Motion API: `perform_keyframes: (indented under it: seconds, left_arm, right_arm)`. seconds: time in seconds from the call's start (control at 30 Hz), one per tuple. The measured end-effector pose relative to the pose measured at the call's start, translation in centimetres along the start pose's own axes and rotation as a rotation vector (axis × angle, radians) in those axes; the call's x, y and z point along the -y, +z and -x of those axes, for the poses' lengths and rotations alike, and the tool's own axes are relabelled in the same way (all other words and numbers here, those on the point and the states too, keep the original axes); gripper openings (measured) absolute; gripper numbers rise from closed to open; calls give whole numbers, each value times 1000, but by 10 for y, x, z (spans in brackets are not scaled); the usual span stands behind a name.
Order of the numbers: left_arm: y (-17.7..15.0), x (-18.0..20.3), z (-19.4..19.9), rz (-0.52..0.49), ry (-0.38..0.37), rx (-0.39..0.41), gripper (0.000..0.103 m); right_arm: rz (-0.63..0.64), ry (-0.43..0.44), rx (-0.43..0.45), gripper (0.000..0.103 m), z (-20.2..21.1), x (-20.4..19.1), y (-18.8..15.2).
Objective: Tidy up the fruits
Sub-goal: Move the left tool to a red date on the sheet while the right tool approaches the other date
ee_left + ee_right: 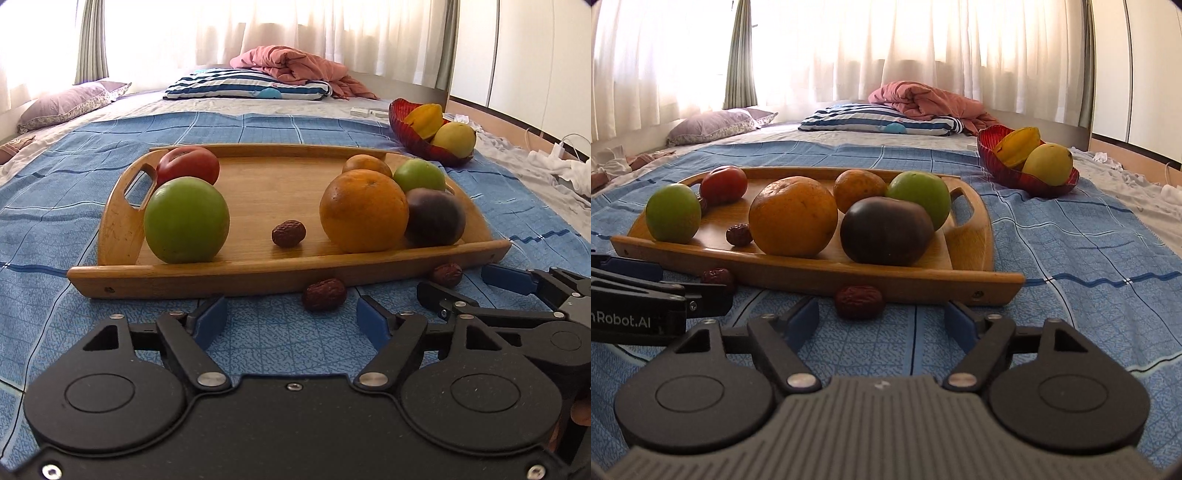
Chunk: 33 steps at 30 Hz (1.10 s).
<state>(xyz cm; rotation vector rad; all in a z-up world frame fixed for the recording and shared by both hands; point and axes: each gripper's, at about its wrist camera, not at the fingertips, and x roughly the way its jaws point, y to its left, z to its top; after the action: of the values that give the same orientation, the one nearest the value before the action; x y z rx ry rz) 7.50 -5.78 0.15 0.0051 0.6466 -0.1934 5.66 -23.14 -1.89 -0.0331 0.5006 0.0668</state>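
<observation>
Two small, wrinkled, dark red dried dates lie loose on the blue patterned bedspread (92, 192), just short of the near rim of the shallow wooden serving tray (258, 275).

The left gripper (291, 319) stands with its blue-padded fingers (212, 319) fairly wide apart and nothing between them. The nearer loose date (325, 294) sits just ahead of the fingertips and a little toward the right finger, close to the tray's wall. The right gripper (882, 317) is likewise spread, gripping nothing. The other loose date (859, 301) lies just beyond its fingertips, nearer the left finger, almost against the tray.

A third date (289, 233) rests inside the tray, between a large green apple (186, 219) and a big orange (364, 211). Further off, beyond the right finger's side, stands a red glass bowl (988, 146) holding yellow fruit.

The dates look very light, with a leathery, slightly yielding skin. They should not bruise, but being small and oval they may roll or squirt out under an off-centre pinch. The likely best hold is across the short middle of each, with the pads brought low to the cloth. The soft bedding may give under the fingers, and the tray wall close behind leaves little room past the fruit. The round fruits in the tray would be heavier and smoother.
</observation>
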Motion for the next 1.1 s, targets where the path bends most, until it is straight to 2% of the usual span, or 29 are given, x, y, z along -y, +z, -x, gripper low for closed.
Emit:
perform_keyframes:
  seconds: [0.1,0.23,0.5,0.63,1.03,1.1]
  left_arm:
    - [0,5,-1,-18,13,6,67]
    - [1,10,-3,-24,19,4,65]
    - [2,17,-7,-8,15,1,51]
    - [2,20,-7,-8,24,2,50]
    - [-1,18,-4,4,29,14,38]
    - [-2,18,-4,2,31,18,33]
  right_arm:
    - [2,-2,12,81,1,0,-1]
    - [15,-5,32,75,4,-2,-3]
    - [4,-11,16,66,1,-1,-1]
    - [6,-12,20,61,1,-1,-2]
    - [-21,2,30,56,2,4,-3]
    - [-21,1,32,55,2,4,-3]
